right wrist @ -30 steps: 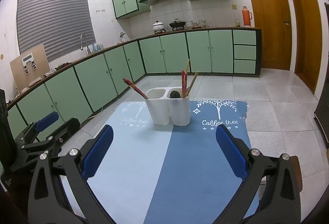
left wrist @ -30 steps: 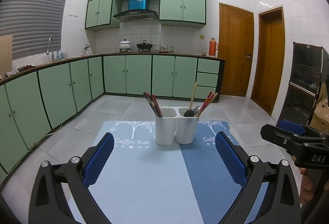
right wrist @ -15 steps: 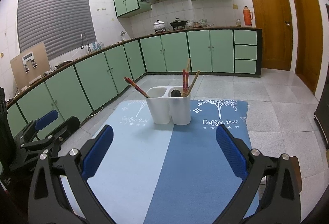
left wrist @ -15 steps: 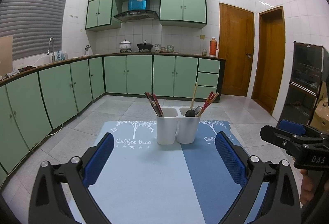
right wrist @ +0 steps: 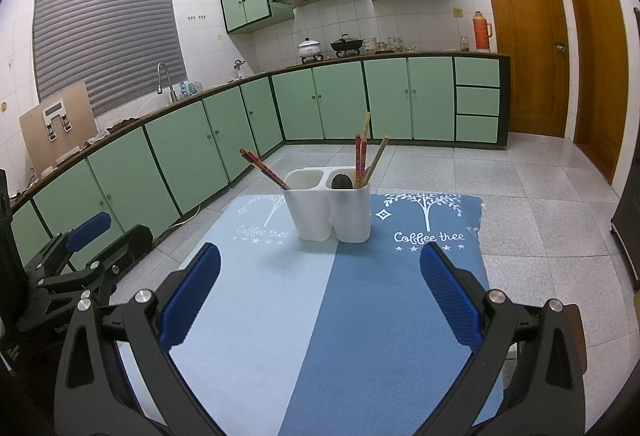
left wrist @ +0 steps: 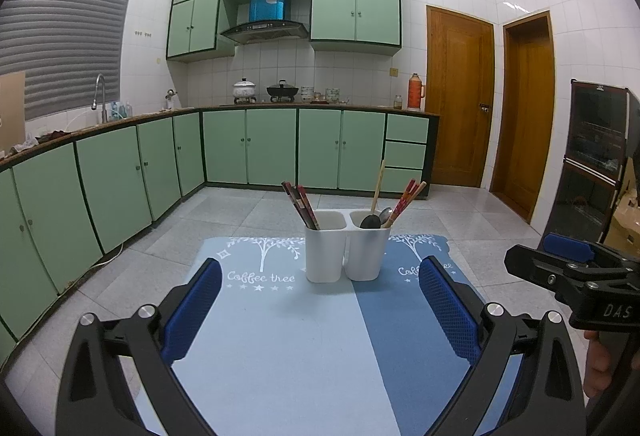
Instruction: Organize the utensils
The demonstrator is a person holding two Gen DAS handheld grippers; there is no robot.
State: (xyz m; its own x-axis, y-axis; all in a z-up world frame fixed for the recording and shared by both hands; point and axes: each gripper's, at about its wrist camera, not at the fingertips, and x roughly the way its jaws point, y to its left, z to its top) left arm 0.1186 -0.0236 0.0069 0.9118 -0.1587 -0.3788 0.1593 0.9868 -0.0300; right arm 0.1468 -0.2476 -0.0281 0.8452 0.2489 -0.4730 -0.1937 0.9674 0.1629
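Since a second ago your left gripper [left wrist: 320,300] drifted slightly left, so the white two-cup holder [left wrist: 346,250] sat a touch further right between its jaws. Both grippers were spread wide and empty, the right gripper [right wrist: 320,296] likewise. Ahead of both jaws, the holder stood on the blue mat [right wrist: 304,308], chopsticks [left wrist: 302,204] in its left cup, spoons and chopsticks [left wrist: 404,202] in its right.

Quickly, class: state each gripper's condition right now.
Left gripper: open, holding nothing.
Right gripper: open, holding nothing.
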